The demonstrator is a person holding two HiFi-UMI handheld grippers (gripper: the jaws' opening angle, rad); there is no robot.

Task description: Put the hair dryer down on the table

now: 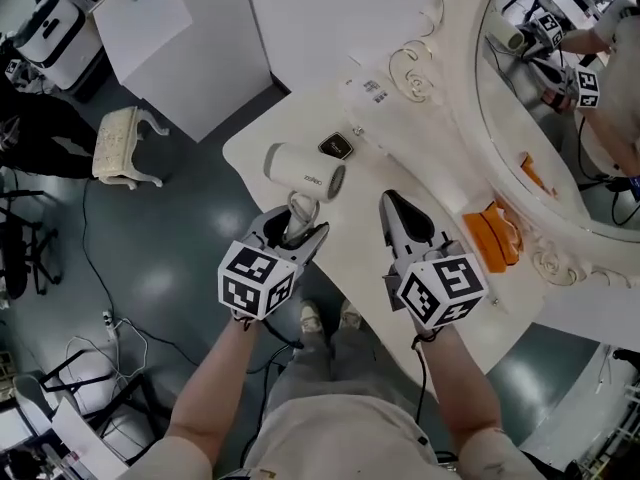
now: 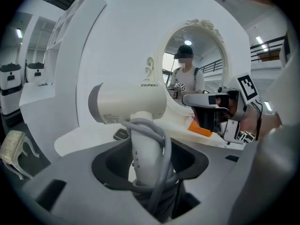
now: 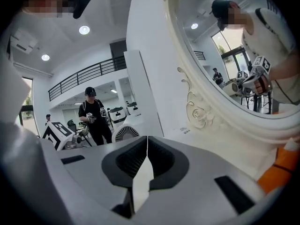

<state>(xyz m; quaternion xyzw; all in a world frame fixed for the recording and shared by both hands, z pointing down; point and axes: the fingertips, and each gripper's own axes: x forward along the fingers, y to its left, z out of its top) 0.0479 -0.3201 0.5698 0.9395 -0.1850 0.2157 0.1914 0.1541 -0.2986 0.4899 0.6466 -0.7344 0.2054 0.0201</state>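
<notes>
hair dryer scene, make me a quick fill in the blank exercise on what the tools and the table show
1. The left tool is shut on the white hair dryer by its ____.
2. A grey ____ is wound round the part that is gripped.
3. The right tool is shut, with ____ between its jaws.
4. The orange thing lies at the foot of the oval ____.

Missing words: handle; cord; nothing; mirror
</notes>
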